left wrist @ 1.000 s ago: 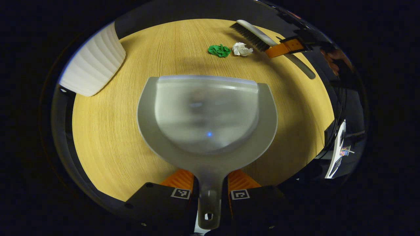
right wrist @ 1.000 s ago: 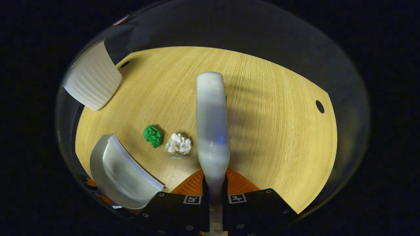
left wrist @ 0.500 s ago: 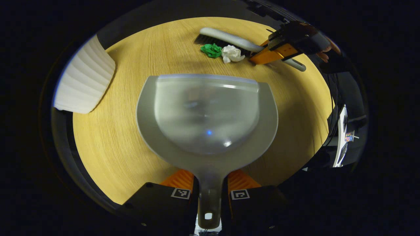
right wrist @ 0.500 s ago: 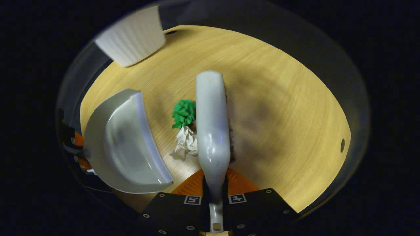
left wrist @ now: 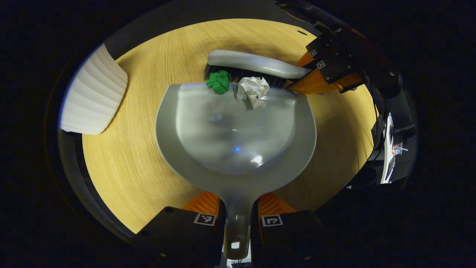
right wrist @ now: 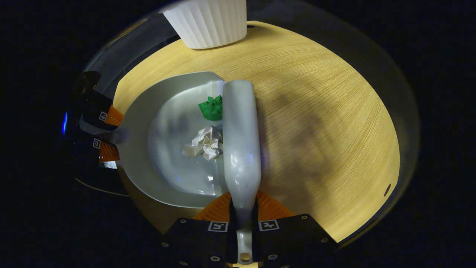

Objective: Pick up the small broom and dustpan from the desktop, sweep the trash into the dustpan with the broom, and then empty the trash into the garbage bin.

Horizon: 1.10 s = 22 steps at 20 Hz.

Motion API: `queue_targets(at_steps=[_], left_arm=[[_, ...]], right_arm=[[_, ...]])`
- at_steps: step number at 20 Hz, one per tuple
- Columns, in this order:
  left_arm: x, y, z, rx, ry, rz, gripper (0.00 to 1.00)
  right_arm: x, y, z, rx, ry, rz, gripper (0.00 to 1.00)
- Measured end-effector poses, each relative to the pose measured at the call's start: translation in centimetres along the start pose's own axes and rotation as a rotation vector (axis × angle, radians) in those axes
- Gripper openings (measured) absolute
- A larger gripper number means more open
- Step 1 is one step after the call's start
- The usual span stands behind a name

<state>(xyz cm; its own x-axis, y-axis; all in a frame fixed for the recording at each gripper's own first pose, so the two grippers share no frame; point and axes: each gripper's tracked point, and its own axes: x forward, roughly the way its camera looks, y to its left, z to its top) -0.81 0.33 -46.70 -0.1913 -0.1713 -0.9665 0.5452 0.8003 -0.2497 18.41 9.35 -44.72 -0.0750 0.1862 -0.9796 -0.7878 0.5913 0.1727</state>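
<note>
Left hand-held gripper (left wrist: 238, 208) was clamped on the dustpan (left wrist: 235, 149) handle, right hand-held gripper (right wrist: 243, 206) clamped on the broom (right wrist: 240, 141) handle, green wad (right wrist: 212, 108) and white wad (right wrist: 203, 143) just left of the broom inside the lip; best to keep the pan flat on the bench (right wrist: 319, 123) and push deeper.

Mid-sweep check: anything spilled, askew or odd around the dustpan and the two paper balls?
Nothing stands out. The green ball and the white ball sit just inside the dustpan at its front lip, with the broom right behind them. No scraps lie on the desktop, and the white bin stands upright.
</note>
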Motion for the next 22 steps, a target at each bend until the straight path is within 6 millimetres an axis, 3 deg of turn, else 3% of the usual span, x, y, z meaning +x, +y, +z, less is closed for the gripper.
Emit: queue_targets(at_steps=[6, 9, 15, 20, 22], left_arm=[[0.3, 0.1, -0.3, 0.004, -0.007, 0.002, 0.3], [0.4, 0.1, 0.0, 0.001, -0.004, 0.002, 0.3], [0.4, -0.2, -1.1, -0.039, -0.026, 0.001, 0.3], [0.8, -0.3, -1.5, -0.12, -0.033, 0.005, 0.3], [0.6, -0.9, -1.0, -0.11, -0.046, 0.01, 0.3]], right_arm=[[-0.9, 0.9, -0.6, -0.015, 0.022, -0.006, 0.15], [-0.8, -0.1, -0.7, -0.065, 0.039, -0.019, 0.15], [-1.7, -1.8, -1.3, 0.151, 0.003, -0.071, 0.15], [-1.0, -1.1, -3.7, 0.448, -0.057, -0.08, 0.15], [-1.0, -0.2, -5.2, 0.427, -0.042, -0.064, 0.15]])
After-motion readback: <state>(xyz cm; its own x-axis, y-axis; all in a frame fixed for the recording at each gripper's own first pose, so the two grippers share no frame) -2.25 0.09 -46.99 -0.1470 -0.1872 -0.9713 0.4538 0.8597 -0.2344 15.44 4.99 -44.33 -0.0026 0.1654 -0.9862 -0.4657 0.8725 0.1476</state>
